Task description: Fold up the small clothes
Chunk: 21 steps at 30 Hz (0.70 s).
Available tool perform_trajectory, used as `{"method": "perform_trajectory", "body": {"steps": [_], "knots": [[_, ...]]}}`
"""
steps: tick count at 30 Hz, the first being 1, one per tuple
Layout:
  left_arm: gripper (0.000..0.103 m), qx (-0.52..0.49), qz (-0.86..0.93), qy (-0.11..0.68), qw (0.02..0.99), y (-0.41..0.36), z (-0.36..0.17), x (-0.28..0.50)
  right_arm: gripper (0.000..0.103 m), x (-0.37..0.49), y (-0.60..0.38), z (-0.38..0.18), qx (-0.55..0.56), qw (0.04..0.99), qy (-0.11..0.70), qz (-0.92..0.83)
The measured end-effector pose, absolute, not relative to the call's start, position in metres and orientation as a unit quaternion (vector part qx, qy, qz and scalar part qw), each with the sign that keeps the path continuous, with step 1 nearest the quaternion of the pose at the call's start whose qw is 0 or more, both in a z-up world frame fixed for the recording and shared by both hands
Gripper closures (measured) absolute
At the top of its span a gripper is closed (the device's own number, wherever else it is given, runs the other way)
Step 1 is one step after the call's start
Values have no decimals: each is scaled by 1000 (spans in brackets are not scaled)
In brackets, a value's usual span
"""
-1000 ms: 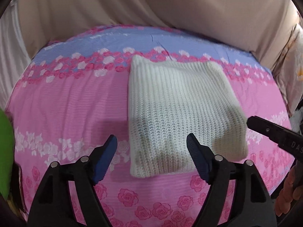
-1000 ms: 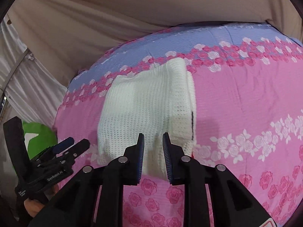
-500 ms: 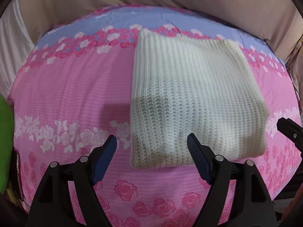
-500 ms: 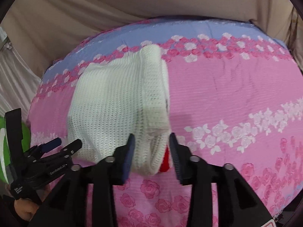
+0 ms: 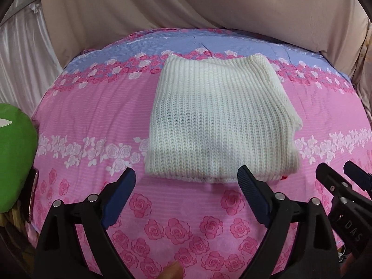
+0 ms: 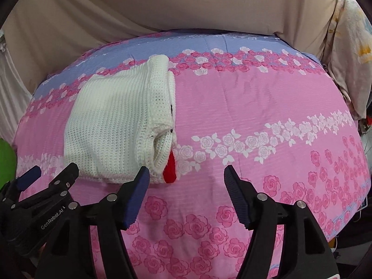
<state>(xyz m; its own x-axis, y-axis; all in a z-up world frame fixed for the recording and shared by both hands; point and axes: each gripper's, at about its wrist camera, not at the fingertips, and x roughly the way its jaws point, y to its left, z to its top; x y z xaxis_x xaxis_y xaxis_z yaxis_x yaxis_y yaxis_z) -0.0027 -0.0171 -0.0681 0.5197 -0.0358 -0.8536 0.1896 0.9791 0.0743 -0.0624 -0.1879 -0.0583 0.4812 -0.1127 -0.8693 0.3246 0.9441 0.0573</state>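
Observation:
A white knitted garment lies folded into a thick rectangle on the pink floral bedsheet. In the right wrist view the garment shows its stacked layers and a small red piece at the near right corner. My left gripper hovers just short of the garment's near edge, its jaws opening with nothing between them. My right gripper sits off the near right corner, jaws opening and empty. Each gripper appears at the edge of the other's view: the right gripper and the left gripper.
A green object sits at the bed's left edge. Beige cloth hangs behind the bed, and pale bedding is piled at the right. Bare sheet stretches to the right of the garment.
Both grippers have pulled back toward me from the garment. The right gripper let go of the near right corner and its jaws spread apart. The left jaws widened a little.

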Motion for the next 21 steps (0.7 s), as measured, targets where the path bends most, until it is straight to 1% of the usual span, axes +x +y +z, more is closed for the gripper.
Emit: {"method": "perform_trajectory", "body": {"steps": [5, 15, 16, 17, 18, 21], "knots": [[16, 88, -48, 482, 870, -16, -68, -11, 36, -66, -174, -61, 97, 857, 493, -113], [16, 96, -28, 476, 874, -16, -61, -15, 36, -70, -170, -61, 102, 859, 489, -112], [15, 96, -28, 477, 873, -17, -61, -14, 36, -71, -170, -60, 103, 859, 489, -113], [12, 96, -25, 479, 872, -17, -62, -14, 36, -71, -170, -60, 103, 859, 488, -114], [10, 95, -21, 482, 871, -16, -62, -13, 36, -71, -171, -60, 103, 859, 488, -115], [10, 82, -28, 489, 868, -15, -63, -12, 36, -71, -172, -58, 105, 860, 485, -116]]}}
